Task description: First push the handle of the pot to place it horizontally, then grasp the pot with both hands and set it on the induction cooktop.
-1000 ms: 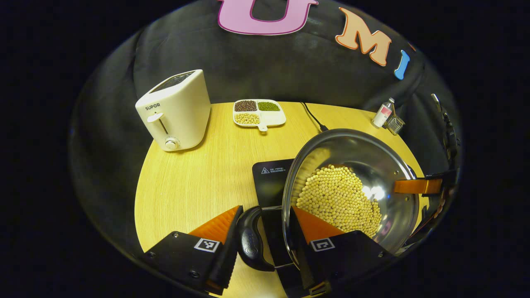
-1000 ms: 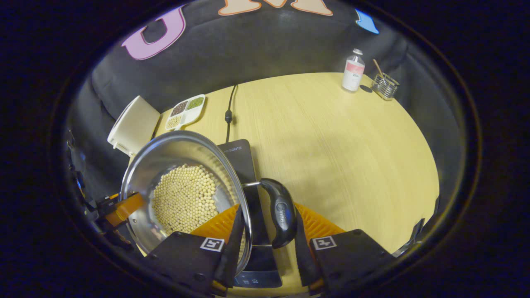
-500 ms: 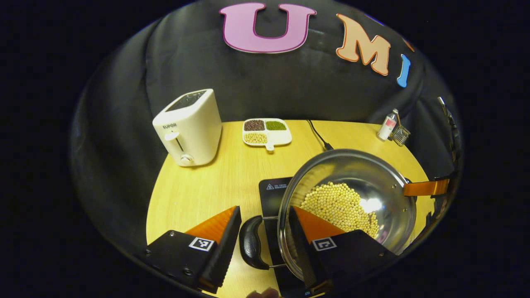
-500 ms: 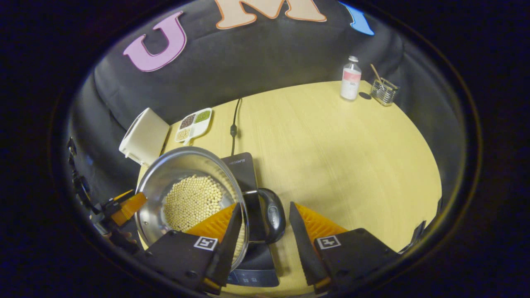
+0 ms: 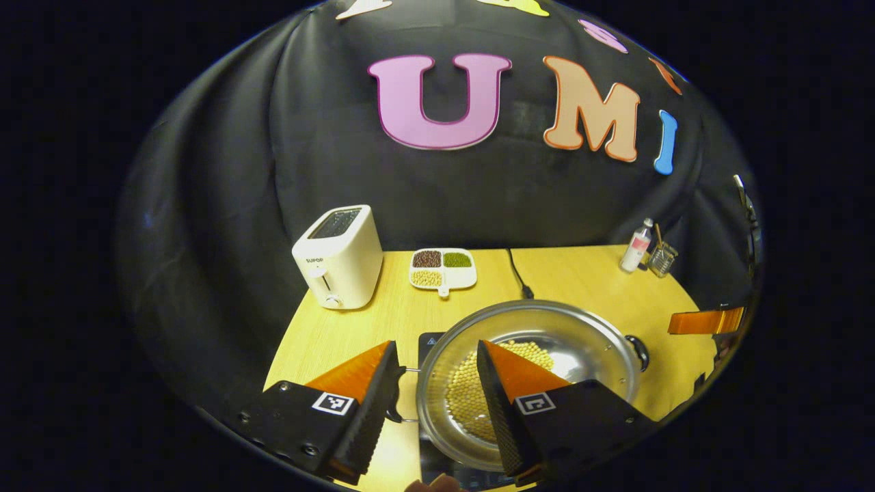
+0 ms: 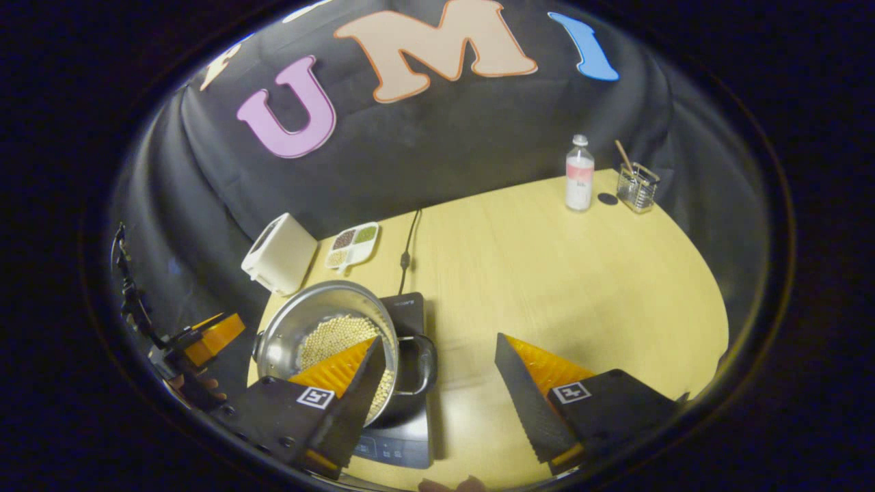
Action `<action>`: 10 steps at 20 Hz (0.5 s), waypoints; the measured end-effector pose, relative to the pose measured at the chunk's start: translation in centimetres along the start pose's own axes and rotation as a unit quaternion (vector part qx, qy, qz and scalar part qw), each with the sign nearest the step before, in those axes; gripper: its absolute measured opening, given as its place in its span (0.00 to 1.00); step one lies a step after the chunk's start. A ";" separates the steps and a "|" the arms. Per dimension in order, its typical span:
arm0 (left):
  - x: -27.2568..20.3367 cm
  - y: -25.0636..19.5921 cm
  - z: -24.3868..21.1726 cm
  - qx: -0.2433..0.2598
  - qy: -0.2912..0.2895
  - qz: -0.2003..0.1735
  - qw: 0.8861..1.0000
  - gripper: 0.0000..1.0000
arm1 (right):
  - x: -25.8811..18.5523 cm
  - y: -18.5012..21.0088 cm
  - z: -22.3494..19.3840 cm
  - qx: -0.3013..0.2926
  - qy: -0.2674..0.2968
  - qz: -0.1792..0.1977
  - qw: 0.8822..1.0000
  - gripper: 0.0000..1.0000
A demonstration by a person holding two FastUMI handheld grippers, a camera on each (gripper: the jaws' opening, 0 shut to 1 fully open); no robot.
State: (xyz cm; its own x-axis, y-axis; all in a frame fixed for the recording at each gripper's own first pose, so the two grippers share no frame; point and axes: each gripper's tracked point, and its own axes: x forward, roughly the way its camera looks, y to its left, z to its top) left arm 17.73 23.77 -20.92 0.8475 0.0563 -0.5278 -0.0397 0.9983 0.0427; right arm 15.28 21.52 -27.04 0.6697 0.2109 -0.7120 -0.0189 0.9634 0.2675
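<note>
**So, pot's parked on the cooktop**

Round yellow wooden table (image 6: 588, 273) has loads of free room on its right half. Shiny steel pot of pale beans (image 6: 328, 335) sits on the black induction cooktop (image 6: 403, 430) near the front edge. White toaster (image 5: 338, 256) reads "SUPOR". Behind: white divided bean tray (image 5: 443, 268), clear bottle (image 6: 579, 174), wire holder (image 6: 637, 186). Left gripper (image 5: 434, 369) and right gripper (image 6: 437, 362) both spread, grasping nothing.

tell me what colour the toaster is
White, or cream; the toaster shows best in the left gripper view.
</note>
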 end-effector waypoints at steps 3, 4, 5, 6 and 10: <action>-4.0 -3.9 2.0 -0.027 -0.036 0.000 0.999 0.75 | -3.6 -1.2 2.1 -0.020 -0.049 0.020 0.998 0.92; -5.5 -5.1 2.8 -0.033 -0.048 0.001 0.998 0.71 | -4.9 -1.5 3.0 -0.027 -0.071 0.029 0.997 0.92; -7.2 -6.2 3.6 -0.042 -0.063 0.003 0.997 0.71 | -6.3 -1.7 4.0 -0.034 -0.094 0.037 0.994 0.99; -8.8 -7.7 4.3 -0.054 -0.077 -0.002 0.996 0.71 | -7.8 -1.9 5.1 -0.040 -0.121 0.044 0.991 0.99; -14.8 -11.7 6.2 -0.069 -0.133 -0.002 0.989 0.70 | -13.4 -2.7 6.9 -0.045 -0.187 0.068 0.979 0.99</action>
State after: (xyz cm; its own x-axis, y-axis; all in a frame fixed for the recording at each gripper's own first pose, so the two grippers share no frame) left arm 8.99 11.11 -8.35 0.9563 0.0652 -0.2849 -0.0929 0.9920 -0.0850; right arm 11.54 14.95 -13.76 0.8809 0.2781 -0.3829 -0.1796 0.9450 0.2733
